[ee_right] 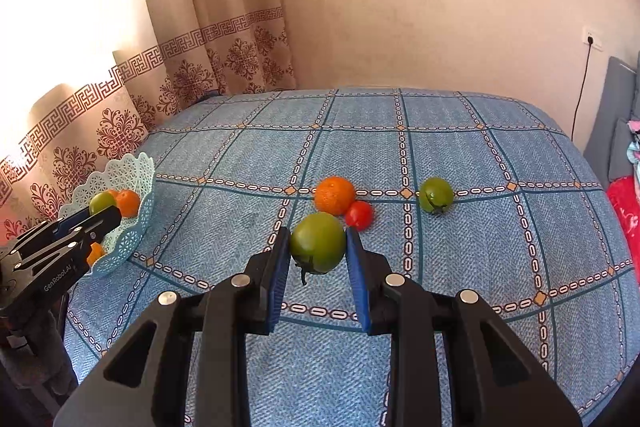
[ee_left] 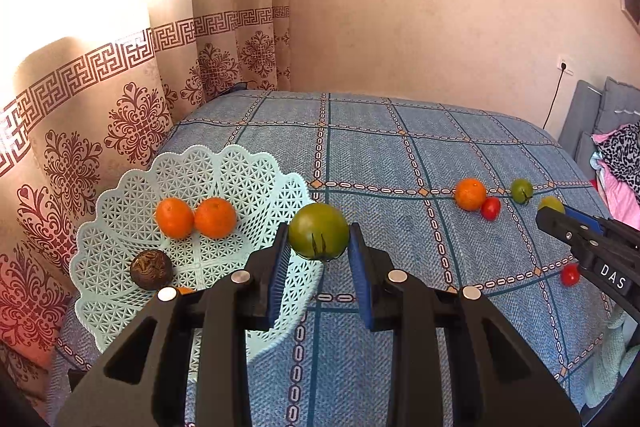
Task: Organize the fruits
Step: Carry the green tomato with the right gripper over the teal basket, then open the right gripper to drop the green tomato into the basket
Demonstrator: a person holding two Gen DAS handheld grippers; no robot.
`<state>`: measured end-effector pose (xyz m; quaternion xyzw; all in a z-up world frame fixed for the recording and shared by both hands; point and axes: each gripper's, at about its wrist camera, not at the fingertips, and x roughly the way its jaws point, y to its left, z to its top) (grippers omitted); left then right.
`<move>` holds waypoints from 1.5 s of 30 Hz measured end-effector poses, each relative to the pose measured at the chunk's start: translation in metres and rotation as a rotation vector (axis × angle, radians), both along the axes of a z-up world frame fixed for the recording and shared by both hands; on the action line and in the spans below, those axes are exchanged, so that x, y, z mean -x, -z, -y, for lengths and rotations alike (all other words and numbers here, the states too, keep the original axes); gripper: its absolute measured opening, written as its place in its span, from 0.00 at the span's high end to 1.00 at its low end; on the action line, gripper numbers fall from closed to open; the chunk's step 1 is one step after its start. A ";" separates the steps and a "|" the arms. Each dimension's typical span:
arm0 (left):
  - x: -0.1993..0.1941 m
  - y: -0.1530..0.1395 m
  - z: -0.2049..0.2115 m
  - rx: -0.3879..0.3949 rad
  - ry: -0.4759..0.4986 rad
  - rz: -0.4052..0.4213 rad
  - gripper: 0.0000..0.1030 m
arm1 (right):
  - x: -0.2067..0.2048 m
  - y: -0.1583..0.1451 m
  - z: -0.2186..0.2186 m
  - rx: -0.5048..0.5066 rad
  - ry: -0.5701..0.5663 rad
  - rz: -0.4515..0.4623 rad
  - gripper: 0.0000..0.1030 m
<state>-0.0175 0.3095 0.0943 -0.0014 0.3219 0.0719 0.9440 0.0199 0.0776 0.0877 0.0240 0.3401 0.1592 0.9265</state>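
- Left gripper (ee_left: 319,247), nearest, clenches a round green tomato (ee_left: 319,235) at the rim of the pale-blue lattice plastic basket (ee_left: 120,195); releasing inside likely comes next.
- Right gripper (ee_right: 318,247) grasps another green tomato (ee_right: 318,242) above the blue checked bedspread (ee_right: 440,307); it probably needs carrying leftward to the basket.

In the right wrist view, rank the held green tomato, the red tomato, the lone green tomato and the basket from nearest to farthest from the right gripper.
1. Held green tomato, between the right gripper pads.
2. Red tomato, just beyond, slightly right, beside the orange.
3. Lone green tomato, farther right.
4. Basket, far left by the curtain.
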 end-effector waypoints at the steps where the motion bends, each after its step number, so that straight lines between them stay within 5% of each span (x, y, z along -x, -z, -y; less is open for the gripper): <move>1: 0.000 0.000 -0.004 0.003 -0.006 0.001 0.71 | 0.001 -0.002 -0.005 0.001 -0.008 0.002 0.73; 22: 0.012 0.008 -0.099 0.137 -0.170 0.006 0.71 | 0.009 -0.015 -0.110 -0.024 -0.178 -0.002 0.73; 33: 0.013 0.004 -0.115 0.180 -0.187 0.013 0.70 | 0.007 -0.013 -0.153 -0.041 -0.235 -0.024 0.73; 34: 0.014 0.003 -0.115 0.186 -0.187 0.015 0.68 | 0.006 -0.012 -0.156 -0.041 -0.239 -0.026 0.73; 37: 0.015 0.001 -0.117 0.189 -0.202 0.027 0.36 | 0.005 -0.012 -0.165 -0.040 -0.252 -0.031 0.73; 45: 0.020 -0.005 -0.130 0.205 -0.258 0.051 0.30 | 0.004 -0.007 -0.183 -0.023 -0.282 -0.041 0.73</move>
